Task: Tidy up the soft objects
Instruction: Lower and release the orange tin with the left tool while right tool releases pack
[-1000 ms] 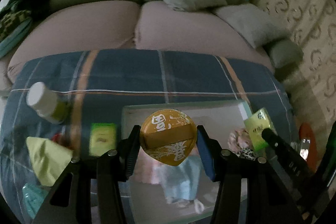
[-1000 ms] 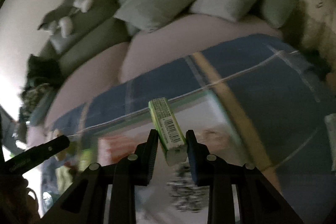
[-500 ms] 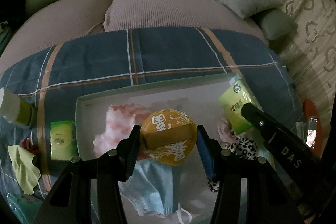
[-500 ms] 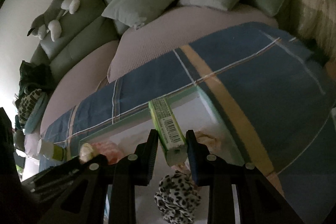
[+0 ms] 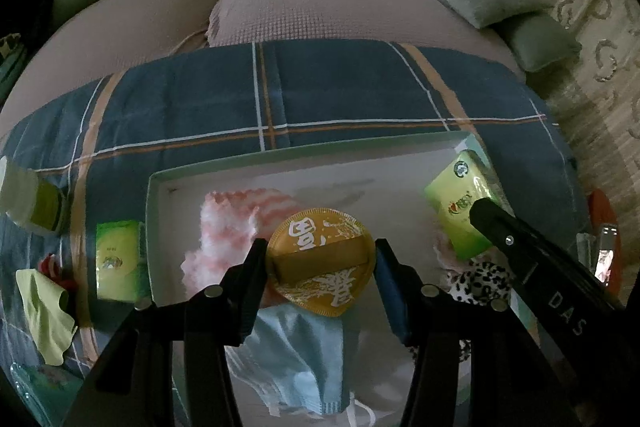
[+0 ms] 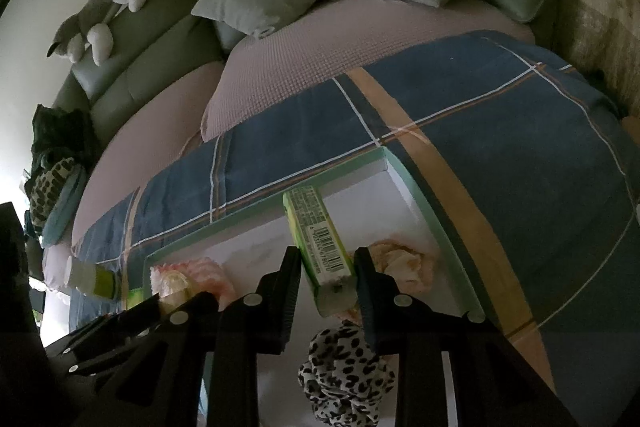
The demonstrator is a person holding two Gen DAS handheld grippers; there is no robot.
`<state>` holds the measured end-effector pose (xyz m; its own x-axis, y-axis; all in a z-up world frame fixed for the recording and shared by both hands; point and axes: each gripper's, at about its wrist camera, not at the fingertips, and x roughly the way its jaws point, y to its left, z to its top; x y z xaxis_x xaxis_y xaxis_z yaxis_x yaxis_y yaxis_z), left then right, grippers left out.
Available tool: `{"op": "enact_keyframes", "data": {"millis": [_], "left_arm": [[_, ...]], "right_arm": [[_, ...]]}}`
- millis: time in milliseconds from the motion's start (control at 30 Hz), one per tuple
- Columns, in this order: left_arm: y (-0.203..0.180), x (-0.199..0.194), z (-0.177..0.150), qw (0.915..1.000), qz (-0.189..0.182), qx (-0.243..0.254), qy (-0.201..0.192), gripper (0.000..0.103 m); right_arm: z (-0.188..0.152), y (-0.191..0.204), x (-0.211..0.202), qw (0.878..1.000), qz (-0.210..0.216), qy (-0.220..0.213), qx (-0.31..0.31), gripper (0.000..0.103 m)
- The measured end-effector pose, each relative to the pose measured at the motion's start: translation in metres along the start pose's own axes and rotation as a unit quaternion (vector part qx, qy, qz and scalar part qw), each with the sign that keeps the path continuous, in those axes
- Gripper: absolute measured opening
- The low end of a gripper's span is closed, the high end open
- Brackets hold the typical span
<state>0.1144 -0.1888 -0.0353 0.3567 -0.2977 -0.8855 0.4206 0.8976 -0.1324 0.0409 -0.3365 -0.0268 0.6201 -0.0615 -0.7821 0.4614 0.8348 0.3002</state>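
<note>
Gold round satin pouch (image 5: 322, 263) and green tissue pack (image 6: 318, 241) both hanging over the box, ready to drop.

Left gripper (image 5: 320, 267) has its fingers about half open but pinching the pouch by its edges, flat face up, so it should land flat. Right gripper (image 6: 326, 263) is nearly closed on the narrow sides of the pack, which pokes forward toward the far corner. Both sit above the shallow white box with the mint-green rim (image 5: 280, 155), on a blue plaid blanket (image 5: 192, 107), probably because the fluffy pink cloth (image 5: 236, 223), pale blue face mask (image 5: 304, 359) and leopard-print scrunchie (image 6: 346, 371) are already in there. Another green pack (image 5: 116, 259) sits outside, just beside the box.
</note>
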Motion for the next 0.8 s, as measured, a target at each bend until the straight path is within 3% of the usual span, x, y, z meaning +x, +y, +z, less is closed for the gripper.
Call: {"op": "enact_keyframes", "data": {"millis": [233, 500, 633, 800], "left_arm": [[0.0, -0.001, 0.001, 1.0, 0.004, 0.0, 0.001, 0.058], [-0.004, -0.011, 0.001, 0.9999, 0.006, 0.005, -0.009, 0.062], [-0.007, -0.016, 0.001, 0.9998, 0.006, 0.007, -0.015, 0.07], [-0.007, -0.023, 0.002, 0.9997, 0.005, 0.008, -0.022, 0.07]], "right_arm": [[-0.001, -0.001, 0.004, 1.0, -0.007, 0.012, 0.002, 0.031], [0.0, -0.001, -0.003, 1.0, 0.0, 0.005, 0.002, 0.031], [0.0, 0.0, -0.008, 1.0, 0.005, 0.0, 0.004, 0.031], [0.001, 0.002, -0.015, 1.0, 0.007, -0.01, 0.006, 0.03]]}}
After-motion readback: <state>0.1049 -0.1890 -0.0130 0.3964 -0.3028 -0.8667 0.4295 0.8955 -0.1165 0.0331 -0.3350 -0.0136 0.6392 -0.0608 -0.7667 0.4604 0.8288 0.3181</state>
